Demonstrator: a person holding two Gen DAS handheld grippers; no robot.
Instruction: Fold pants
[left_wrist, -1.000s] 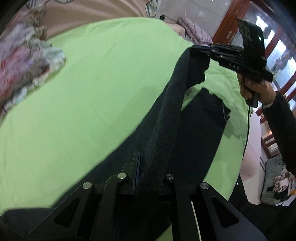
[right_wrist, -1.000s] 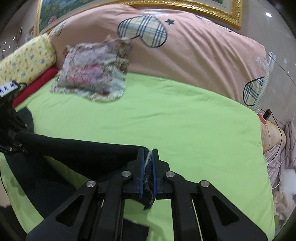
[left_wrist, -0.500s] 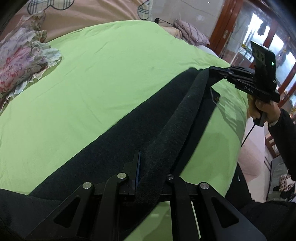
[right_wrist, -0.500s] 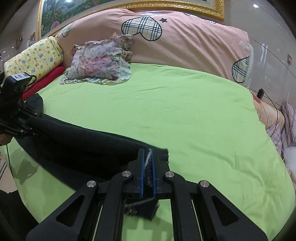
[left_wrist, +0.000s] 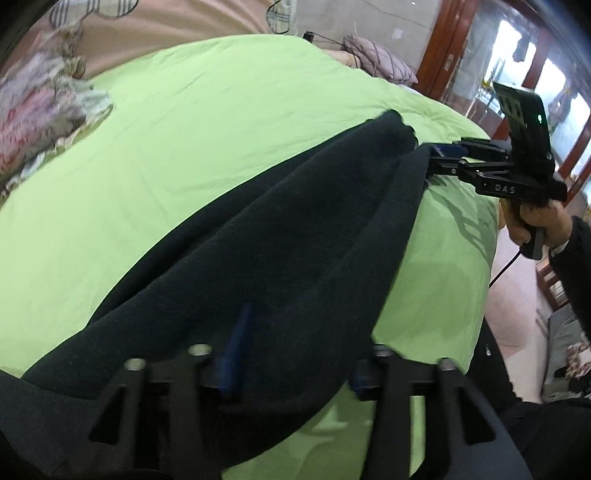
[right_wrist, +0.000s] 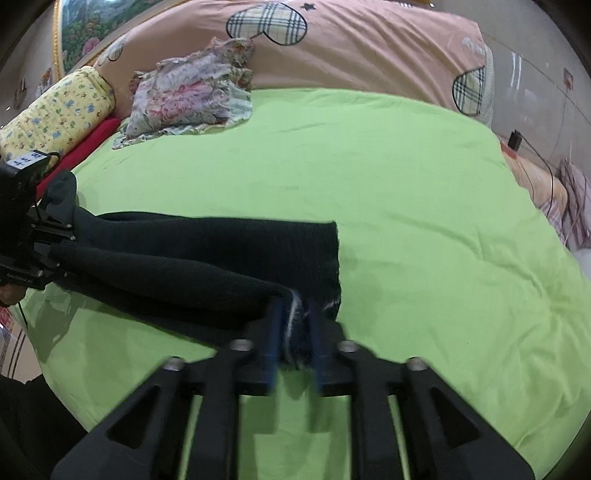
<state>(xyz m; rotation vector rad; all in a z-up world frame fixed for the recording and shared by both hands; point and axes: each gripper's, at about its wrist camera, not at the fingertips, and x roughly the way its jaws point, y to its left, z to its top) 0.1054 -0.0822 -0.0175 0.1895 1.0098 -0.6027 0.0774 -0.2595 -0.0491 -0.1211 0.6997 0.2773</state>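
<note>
1. One pair of dark pants (right_wrist: 207, 254) spread on the green sheet (right_wrist: 406, 192), stretched between two grippers.
2. Left gripper (left_wrist: 295, 373): fingers parted, cloth draped between.
3. Right gripper (right_wrist: 295, 332): pinching the pants' edge.
4. One floral pillow (right_wrist: 192, 96), far left.
5. Only in the right view: one yellow bolster (right_wrist: 55, 114). Only in the left view: a doorway (left_wrist: 517, 74).

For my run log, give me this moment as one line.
stage: laying fold | left gripper: open, fabric draped between | right gripper: shut on pants hem | pants: on green sheet
</note>
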